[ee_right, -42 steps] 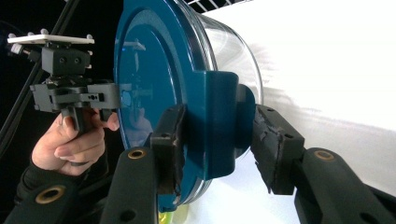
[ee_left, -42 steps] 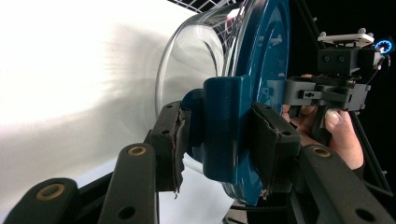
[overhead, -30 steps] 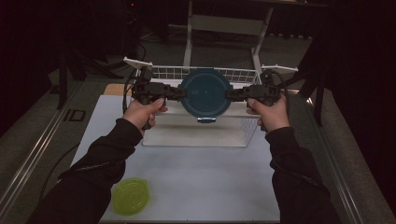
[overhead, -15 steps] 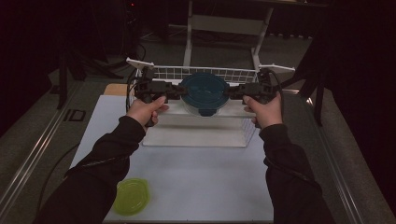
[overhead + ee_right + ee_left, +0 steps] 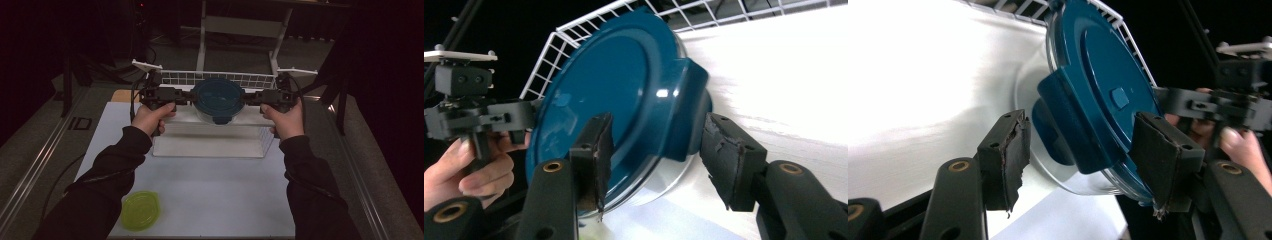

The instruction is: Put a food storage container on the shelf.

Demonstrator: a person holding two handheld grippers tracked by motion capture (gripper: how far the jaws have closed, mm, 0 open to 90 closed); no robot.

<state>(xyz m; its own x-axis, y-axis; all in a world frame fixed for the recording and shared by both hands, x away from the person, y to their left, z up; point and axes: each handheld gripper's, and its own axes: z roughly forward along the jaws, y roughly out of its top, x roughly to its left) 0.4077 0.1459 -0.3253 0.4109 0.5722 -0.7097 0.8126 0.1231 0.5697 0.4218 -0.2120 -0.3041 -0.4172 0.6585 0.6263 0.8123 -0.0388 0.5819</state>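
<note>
Nearest me, a green lid (image 5: 140, 217) lies on the white table (image 5: 215, 195). Farther out, I see my left gripper (image 5: 1073, 160) and right gripper (image 5: 654, 160) flanking a round clear container (image 5: 218, 101) with a teal latch-tab lid. Both jaw pairs have just been opening; the pads stand off the lid. It sits lid-up, with no long axis. Gripper views reveal the clear wall. Behind stands a wire rack (image 5: 227, 79).

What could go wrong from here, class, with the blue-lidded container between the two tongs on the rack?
1. Both tongs, left and right, have just been opening around the container; a side clasp could snag a pad as they pull away.
2. It sits by the wire rack edge, so a nudge might tip it.
</note>
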